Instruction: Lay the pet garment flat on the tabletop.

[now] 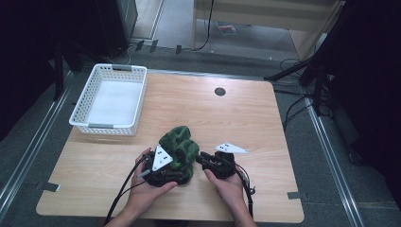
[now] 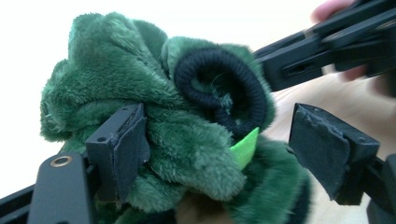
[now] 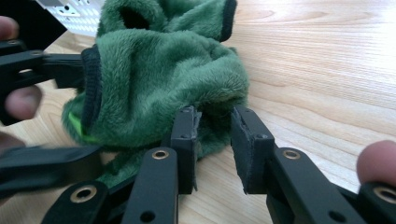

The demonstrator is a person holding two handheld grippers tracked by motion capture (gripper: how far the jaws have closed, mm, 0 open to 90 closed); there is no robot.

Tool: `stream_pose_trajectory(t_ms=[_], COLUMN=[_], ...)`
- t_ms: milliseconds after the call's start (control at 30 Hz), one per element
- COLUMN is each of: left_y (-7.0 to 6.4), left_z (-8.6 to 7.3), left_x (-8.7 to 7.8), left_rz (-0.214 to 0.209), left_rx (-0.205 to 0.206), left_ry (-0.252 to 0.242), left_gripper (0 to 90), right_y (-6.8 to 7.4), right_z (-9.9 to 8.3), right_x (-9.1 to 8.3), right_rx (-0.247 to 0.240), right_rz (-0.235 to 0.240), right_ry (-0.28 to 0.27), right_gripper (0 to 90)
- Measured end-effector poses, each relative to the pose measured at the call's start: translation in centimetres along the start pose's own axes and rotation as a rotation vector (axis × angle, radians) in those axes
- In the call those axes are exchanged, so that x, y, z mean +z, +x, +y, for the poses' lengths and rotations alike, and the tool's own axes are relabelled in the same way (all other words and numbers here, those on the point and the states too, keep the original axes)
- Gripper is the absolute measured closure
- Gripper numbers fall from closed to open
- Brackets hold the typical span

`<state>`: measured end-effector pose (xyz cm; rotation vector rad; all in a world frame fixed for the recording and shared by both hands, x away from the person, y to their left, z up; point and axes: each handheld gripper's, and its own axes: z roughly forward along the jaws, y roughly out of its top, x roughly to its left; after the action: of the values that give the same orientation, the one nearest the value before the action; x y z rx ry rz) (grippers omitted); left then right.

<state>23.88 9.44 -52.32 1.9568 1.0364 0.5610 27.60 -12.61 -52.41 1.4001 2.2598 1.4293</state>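
Plush green fabric (image 1: 179, 145) lies bunched near the front middle of the bench (image 1: 236, 113), between the two claws — it looks like fleece clothing, with black ribbed cuffs (image 2: 224, 84) and a bright green tag (image 2: 246, 147). I'd judge it light, soft and floppy, likely to sag and unroll when lifted, so the firmer ribbed edge or a thick fold seems the best hold. The left claw (image 2: 219, 149) stands wide open, one pad pressed into the pile, the other clear of it. The right claw (image 3: 215, 140) is parted only a little at the bundle's lower edge, with a tuft between its pads; I cannot tell whether it grips. A white lattice basket (image 1: 80, 101) sits well apart at the far left
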Motion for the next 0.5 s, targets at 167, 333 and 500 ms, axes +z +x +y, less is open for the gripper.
stream_pose_trajectory(t_ms=[167, 333, 500], left_y=[2.7, 5.5, 6.2], left_z=[-0.1, 0.7, 1.3], left_x=[-0.9, -2.7, -3.5], left_rz=[-0.048, -0.215, -0.395], left_rx=[-0.084, -0.222, -0.276], left_ry=[-0.04, -0.109, -0.142], left_gripper=[73.3, 78.7, 77.8], right_y=[0.0, 0.5, 2.7], right_z=[-0.1, 0.0, -0.6], right_x=[0.1, 0.2, 2.1], right_rx=[-0.018, -0.029, -0.107], right_rz=[0.002, 0.024, -0.058], right_ry=[-0.012, -0.04, 0.026], right_gripper=[60.7, 45.2, 35.7])
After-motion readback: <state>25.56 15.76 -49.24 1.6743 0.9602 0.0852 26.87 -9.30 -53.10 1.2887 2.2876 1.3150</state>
